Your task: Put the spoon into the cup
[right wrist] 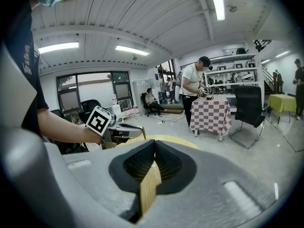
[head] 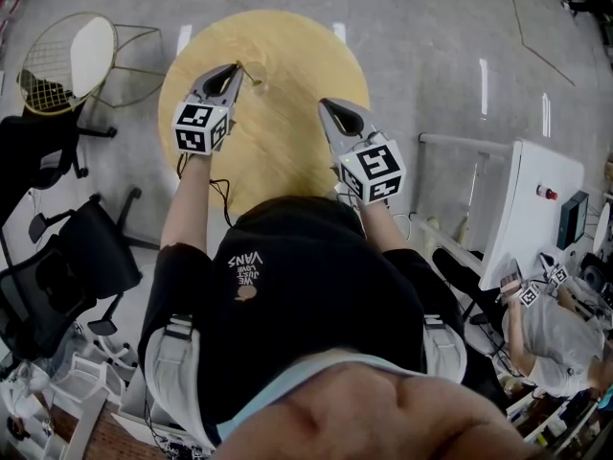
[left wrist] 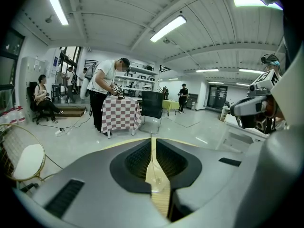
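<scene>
The left gripper [left wrist: 152,137] is clenched on a clear plastic spoon [left wrist: 158,178]. The spoon's bowl sits low between the dark pads and its thin handle runs up to where the jaw tips meet. From the head view, that gripper [head: 235,69] is held out over the far left part of a round wooden table [head: 287,151], so the spoon is in the air above the tabletop.

The right gripper [right wrist: 154,143] is closed too, its tips touching with nothing between them, only the table's wood showing through the slit lower down. It hovers over the table's right side [head: 328,111], well apart from the left one.

A wire chair with a white seat [head: 69,57] stands beside the table on the left. Across the room, a person [left wrist: 103,87] bends over a small checkered table [left wrist: 119,115].
</scene>
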